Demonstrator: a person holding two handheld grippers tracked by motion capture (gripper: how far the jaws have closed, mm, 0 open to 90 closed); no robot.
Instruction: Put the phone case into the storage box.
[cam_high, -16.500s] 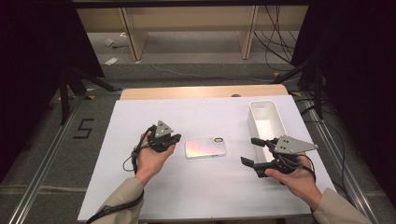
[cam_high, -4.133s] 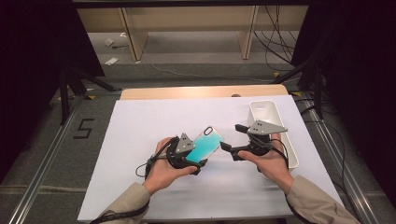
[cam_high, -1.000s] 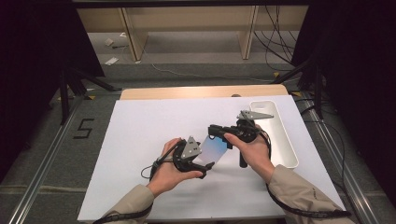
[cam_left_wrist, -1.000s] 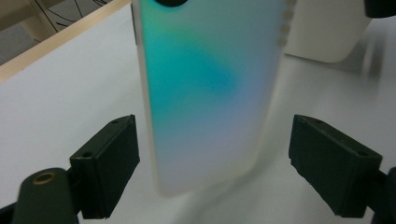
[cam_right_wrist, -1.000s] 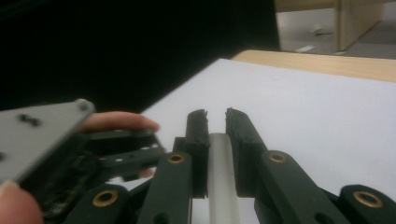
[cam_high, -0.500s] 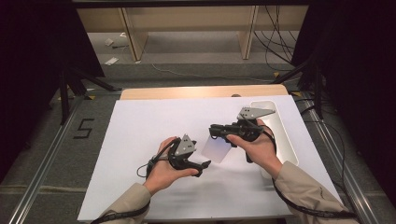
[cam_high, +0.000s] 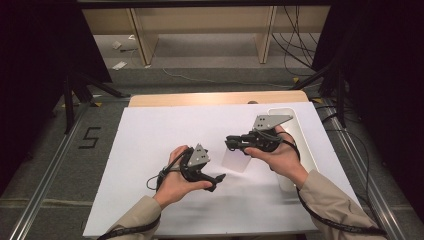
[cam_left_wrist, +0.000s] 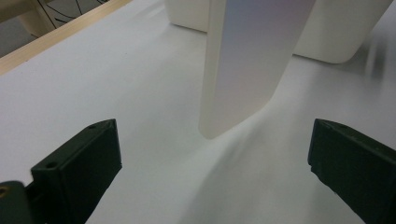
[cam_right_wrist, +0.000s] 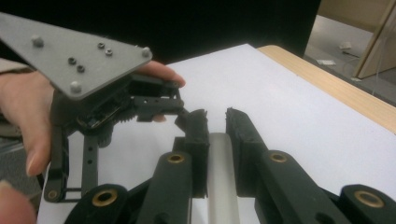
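My right gripper (cam_high: 231, 143) has its fingers (cam_right_wrist: 198, 140) clamped on the edge of the phone (cam_high: 236, 160), and I am carrying it clear of the white surface (cam_high: 150, 130). It hangs from the grip with its long axis running downward, its lower rounded end just above the surface. In the left gripper view the phone (cam_left_wrist: 250, 60) stands upright straight ahead, between the lines of the two fingers but farther out, with nothing between them. So my left gripper (cam_high: 220, 177) is spread wide and empty, resting low near the surface, just beside and below the phone.

The white tray (cam_high: 305, 145) lies to the right, past my right hand (cam_high: 280, 155), its long axis running away from me. The right hand is clearly the nearer one to it, and the left has let the phone be.

I judge the coming move is to swing the phone rightward over the tray's rim. What matters is turning its long axis to match the tray's, since hanging upright as now it would enter end first.
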